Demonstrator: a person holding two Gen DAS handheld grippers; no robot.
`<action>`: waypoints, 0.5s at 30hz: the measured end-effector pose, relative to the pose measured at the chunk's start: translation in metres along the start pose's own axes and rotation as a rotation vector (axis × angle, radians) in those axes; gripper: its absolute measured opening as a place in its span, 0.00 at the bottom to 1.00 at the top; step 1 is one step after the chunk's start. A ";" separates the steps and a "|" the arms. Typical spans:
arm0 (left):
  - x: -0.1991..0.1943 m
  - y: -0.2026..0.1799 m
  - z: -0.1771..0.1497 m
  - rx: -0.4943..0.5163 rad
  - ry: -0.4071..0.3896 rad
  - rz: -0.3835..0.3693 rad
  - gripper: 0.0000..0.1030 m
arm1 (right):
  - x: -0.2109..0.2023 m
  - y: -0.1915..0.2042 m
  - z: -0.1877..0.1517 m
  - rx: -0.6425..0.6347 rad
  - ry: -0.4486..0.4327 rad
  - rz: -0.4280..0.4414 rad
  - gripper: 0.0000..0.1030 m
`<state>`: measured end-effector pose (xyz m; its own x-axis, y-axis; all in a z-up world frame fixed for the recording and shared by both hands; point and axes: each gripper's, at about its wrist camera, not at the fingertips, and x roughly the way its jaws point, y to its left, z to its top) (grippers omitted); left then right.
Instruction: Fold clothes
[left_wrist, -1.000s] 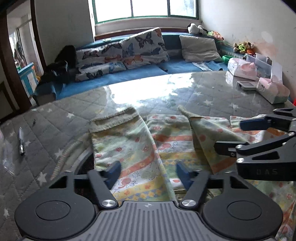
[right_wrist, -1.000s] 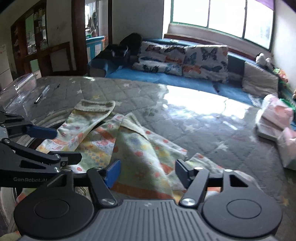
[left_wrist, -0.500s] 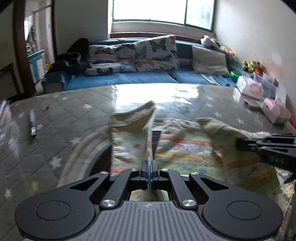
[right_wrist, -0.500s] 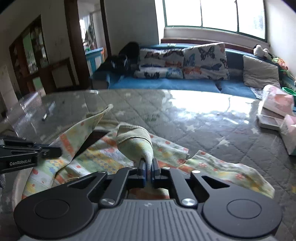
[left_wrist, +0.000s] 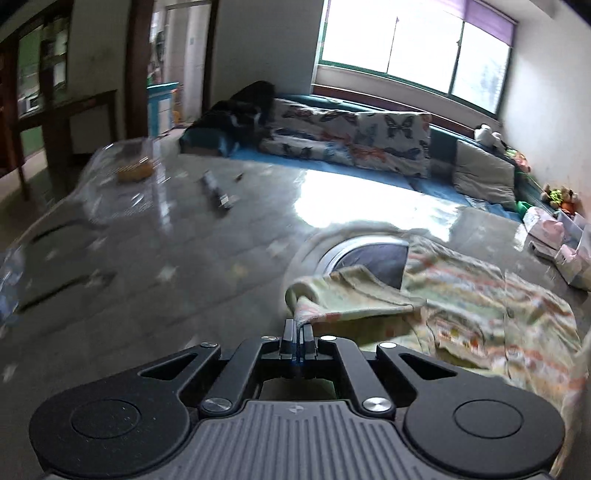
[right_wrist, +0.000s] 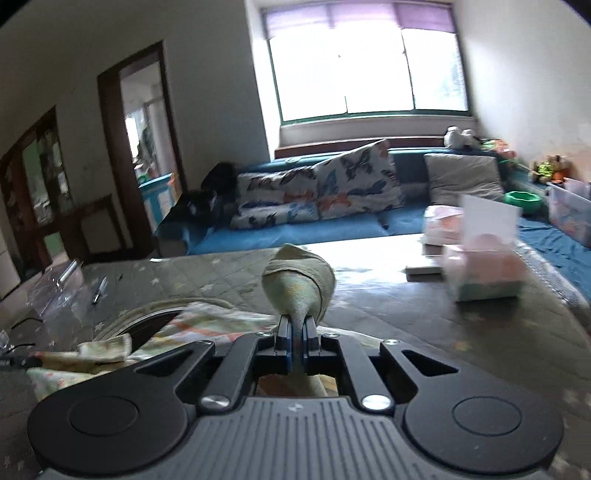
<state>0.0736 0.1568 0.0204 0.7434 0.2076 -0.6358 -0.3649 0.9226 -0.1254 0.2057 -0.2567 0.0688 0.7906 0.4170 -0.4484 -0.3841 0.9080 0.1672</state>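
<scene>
A pale patterned garment (left_wrist: 461, 295), pants with ribbed cuffs, lies on the grey star-quilted table (left_wrist: 166, 266). My left gripper (left_wrist: 297, 328) is shut on one leg, whose cuff end (left_wrist: 332, 284) drapes forward over the rest of the cloth. My right gripper (right_wrist: 295, 328) is shut on the other leg and holds it up, with the ribbed cuff (right_wrist: 299, 280) standing above the fingers. The rest of the garment (right_wrist: 207, 321) lies below left in the right wrist view.
A pen (left_wrist: 218, 192) and a clear plastic container (left_wrist: 129, 173) lie at the table's far left. Tissue packs (right_wrist: 484, 273) sit at the table's right. A blue sofa with butterfly pillows (left_wrist: 351, 140) stands behind the table.
Both grippers closed on the pant legs, then lifted them. The left view has swung leftward and its leg now folds forward over the garment; the right gripper has raised its cuff.
</scene>
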 end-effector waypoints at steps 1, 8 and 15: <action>-0.007 0.007 -0.006 -0.013 0.000 0.009 0.01 | -0.009 -0.006 -0.003 0.010 -0.006 -0.006 0.04; -0.047 0.035 -0.048 -0.086 0.017 0.077 0.01 | -0.057 -0.050 -0.033 0.090 -0.003 -0.099 0.04; -0.061 0.045 -0.071 -0.086 0.092 0.088 0.08 | -0.075 -0.105 -0.082 0.211 0.118 -0.227 0.13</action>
<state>-0.0281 0.1623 -0.0004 0.6530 0.2524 -0.7140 -0.4764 0.8698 -0.1283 0.1475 -0.3865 0.0131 0.7791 0.2065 -0.5920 -0.0871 0.9707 0.2239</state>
